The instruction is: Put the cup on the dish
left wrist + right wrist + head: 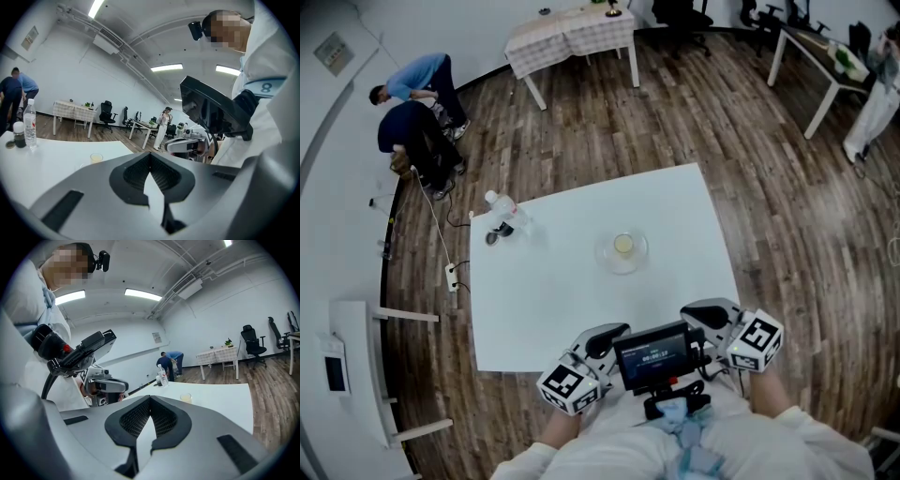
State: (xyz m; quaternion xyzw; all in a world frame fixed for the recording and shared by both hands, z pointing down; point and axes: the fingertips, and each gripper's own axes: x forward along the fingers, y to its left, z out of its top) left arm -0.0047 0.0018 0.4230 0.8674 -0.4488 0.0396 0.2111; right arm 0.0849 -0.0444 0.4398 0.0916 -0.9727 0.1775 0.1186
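**Cup sits on the dish; both grippers closed and empty, drawn in by the body**

The left gripper (150,157) has its jaws pressed together with nothing between them, and the right gripper (150,398) shows the same: pads meeting at the tips, no object caught. Both hang close to the person's chest, on either side of a small screen (654,354). They are angled inward, so each one sees the other across its own jaws. Held this way they look parked rather than reaching, which fits a task that is probably finished, or at least has nothing left to carry.

The cup (622,245), with a pale yellowish fill, stands upright in the middle of the clear dish (605,255). It is well ahead of both grippers, out on the white table (544,309). From the left gripper it lies forward and off to the left of the jaw line; from the right gripper, forward and off to the right.

Farther out than the cup, and more to the left, a water bottle (504,208) and a small dark jar (492,237) stand near the table's far corner, well apart from the dish. Nothing lies between the grippers and the cup. Beyond the table are two people (412,103) bent over by the wall and a table with a checked cloth (572,33), both far from any reach.
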